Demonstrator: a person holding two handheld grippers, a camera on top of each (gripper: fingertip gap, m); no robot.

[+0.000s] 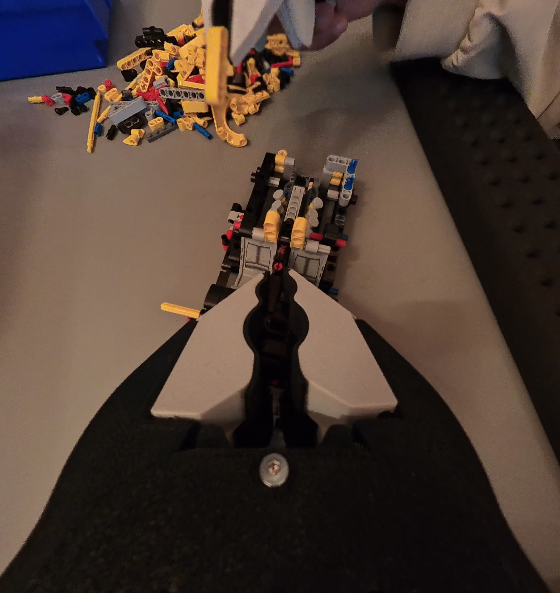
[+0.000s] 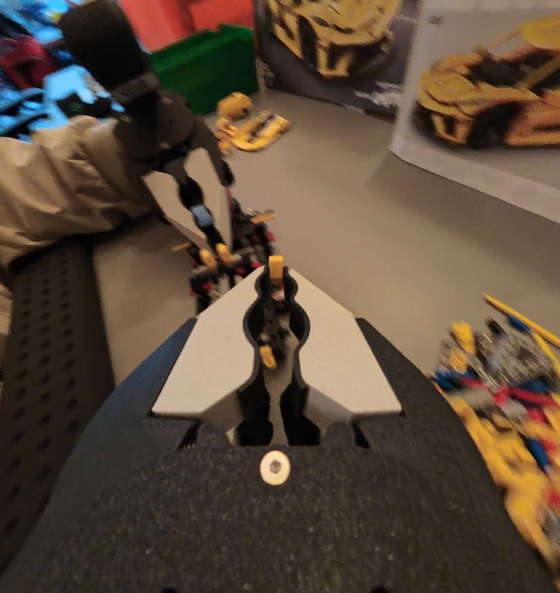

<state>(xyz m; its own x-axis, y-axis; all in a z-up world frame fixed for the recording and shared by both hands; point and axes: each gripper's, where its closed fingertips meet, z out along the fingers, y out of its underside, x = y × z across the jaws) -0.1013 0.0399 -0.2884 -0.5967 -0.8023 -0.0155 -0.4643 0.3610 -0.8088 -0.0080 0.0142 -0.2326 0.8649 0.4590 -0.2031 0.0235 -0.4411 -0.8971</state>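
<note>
A part-built black, grey and yellow brick car chassis (image 1: 291, 221) lies on the grey table (image 1: 79, 256). My left gripper (image 1: 277, 276) is shut on the chassis's near end, and its white fingers (image 1: 217, 346) cover that end. My right gripper (image 2: 276, 272) is shut on a long yellow curved piece (image 2: 276, 264). In the left wrist view the right gripper (image 1: 222, 35) hangs this piece (image 1: 217, 80) above the loose pile. In the right wrist view the left gripper (image 2: 220, 248) and the chassis (image 2: 237, 263) sit just beyond the yellow piece.
A pile of loose yellow, black, red and blue pieces (image 1: 182, 86) lies beside a blue bin (image 1: 41, 35). A black perforated mat (image 1: 496, 192) borders the table. A beige sleeve (image 2: 63, 186), green bin (image 2: 204, 67), yellow sub-assembly (image 2: 253, 128) and yellow-car pictures (image 2: 496, 96) stand behind. There is about 12 cm between the tips of the two grippers.
</note>
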